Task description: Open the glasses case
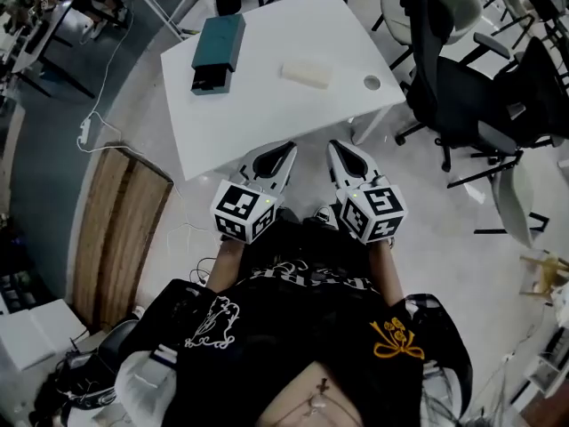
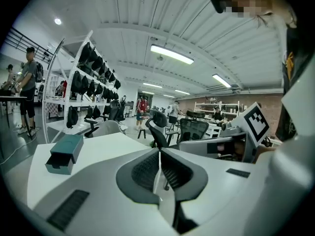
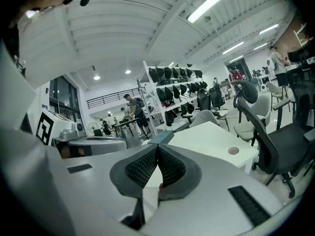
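Glasses case, probably teal rectangular box (image 1: 216,53) with dark inner part showing at one end, lies toward 11 o'clock on white table (image 1: 267,118). Pale oblong block (image 1: 307,72) near 12 o'clock could be it instead. Left gripper (image 1: 288,151), right gripper (image 1: 338,149): jaws pressed together, empty, at table's 6 o'clock edge, well apart from both. Task not begun: reach, grasp, opening all left.

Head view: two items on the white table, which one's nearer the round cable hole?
The small white oblong item, lying just beside the hole. The teal box sits toward the opposite side of the table.
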Demonstrator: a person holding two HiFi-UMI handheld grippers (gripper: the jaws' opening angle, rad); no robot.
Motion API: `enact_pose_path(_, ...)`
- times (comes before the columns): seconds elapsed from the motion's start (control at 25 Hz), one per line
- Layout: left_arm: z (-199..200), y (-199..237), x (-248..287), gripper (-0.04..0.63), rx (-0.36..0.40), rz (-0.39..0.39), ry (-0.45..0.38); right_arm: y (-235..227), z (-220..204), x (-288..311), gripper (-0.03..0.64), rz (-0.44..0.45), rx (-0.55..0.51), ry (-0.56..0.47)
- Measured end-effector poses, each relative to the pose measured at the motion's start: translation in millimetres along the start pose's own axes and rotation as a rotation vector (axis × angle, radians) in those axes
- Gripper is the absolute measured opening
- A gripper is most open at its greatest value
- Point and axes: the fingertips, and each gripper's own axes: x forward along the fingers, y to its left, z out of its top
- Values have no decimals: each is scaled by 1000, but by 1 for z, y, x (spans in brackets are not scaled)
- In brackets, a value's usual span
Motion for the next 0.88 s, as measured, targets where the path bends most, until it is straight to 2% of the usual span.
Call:
enact_pose_path(0.4,-2,6,25,26,-1,17,79,-34,-8,10,15,-10,93,24)
enact_pose_path(0.88,11,75,95,26,68,-22,94,-88,-6,82,25,-92,118,75)
